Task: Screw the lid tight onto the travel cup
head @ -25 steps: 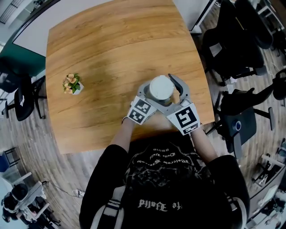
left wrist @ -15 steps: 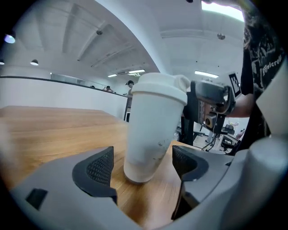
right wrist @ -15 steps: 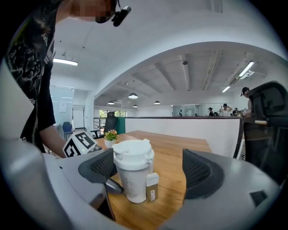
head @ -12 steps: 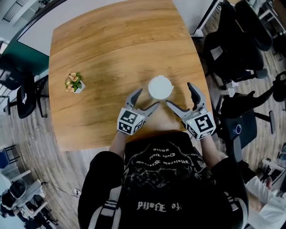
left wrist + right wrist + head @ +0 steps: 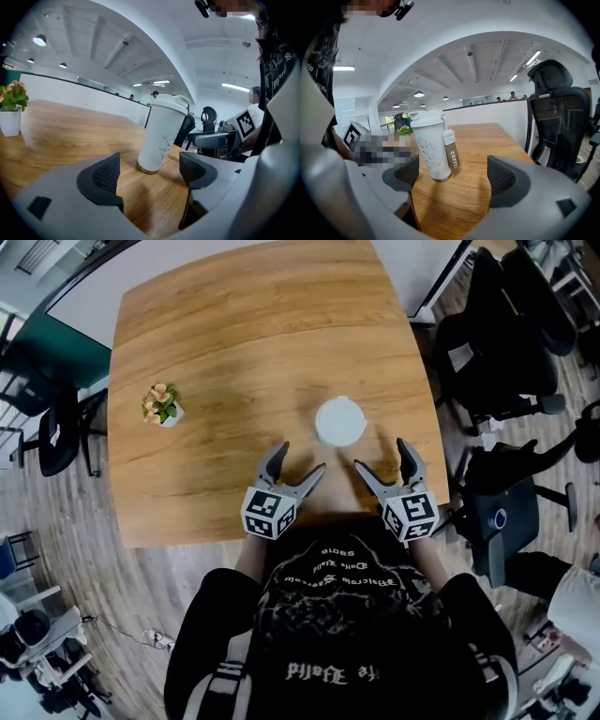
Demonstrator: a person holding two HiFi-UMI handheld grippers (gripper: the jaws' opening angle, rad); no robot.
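The jaws of the left gripper [image 5: 300, 460] and of the right gripper [image 5: 382, 457] stand wide apart, and neither holds anything. Both point at the white travel cup [image 5: 339, 421], which stands upright just beyond them, right of centre in the head view, with its long axis vertical and its lid [image 5: 171, 99] on top. Only the right gripper view shows the brown "COFFEE" strap [image 5: 451, 150] hanging down the cup's side. A small potted plant [image 5: 161, 407] sits well apart at the left of the wooden table [image 5: 234, 334]. Black office chairs [image 5: 497, 352] stand at the right of the frame.

table [image 5: 234, 352]: smooth wood | travel cup [image 5: 339, 421]: matt white | fingers [image 5: 105, 173]: matt grey, textured
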